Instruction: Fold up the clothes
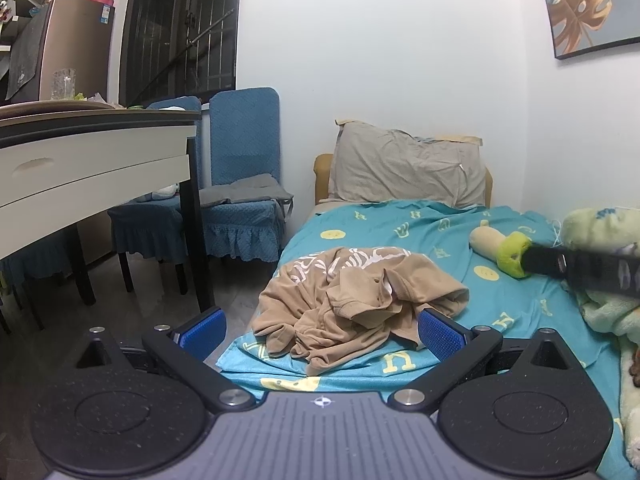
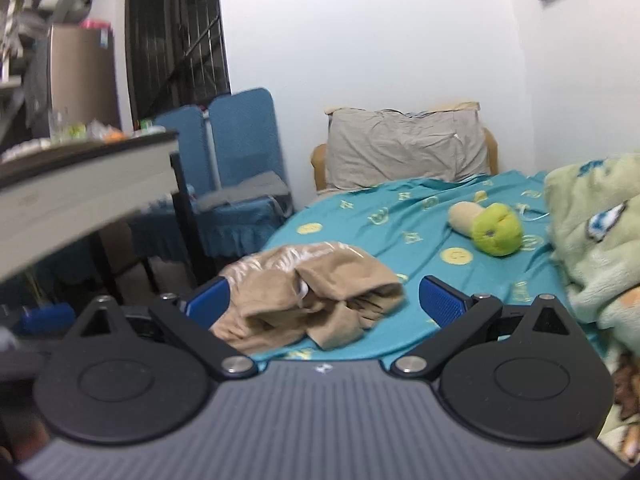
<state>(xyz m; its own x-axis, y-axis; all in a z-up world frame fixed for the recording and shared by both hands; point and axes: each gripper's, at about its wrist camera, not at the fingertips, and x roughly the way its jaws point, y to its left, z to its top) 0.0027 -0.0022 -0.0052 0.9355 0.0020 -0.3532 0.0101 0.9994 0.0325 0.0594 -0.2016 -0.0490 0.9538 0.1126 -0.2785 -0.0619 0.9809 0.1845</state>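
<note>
Crumpled tan shirt (image 1: 352,300) on teal bedsheet (image 1: 500,300), left tongs (image 1: 322,330) and right tongs (image 2: 324,300) both agape, empty.

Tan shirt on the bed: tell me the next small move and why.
Probably bring both hand-held grippers down to the tan shirt and pinch an edge to spread it flat. It lies crumpled in a heap on the teal sheet, and both the left hand-held gripper and right hand-held gripper are open, holding nothing, short of the cloth.
</note>
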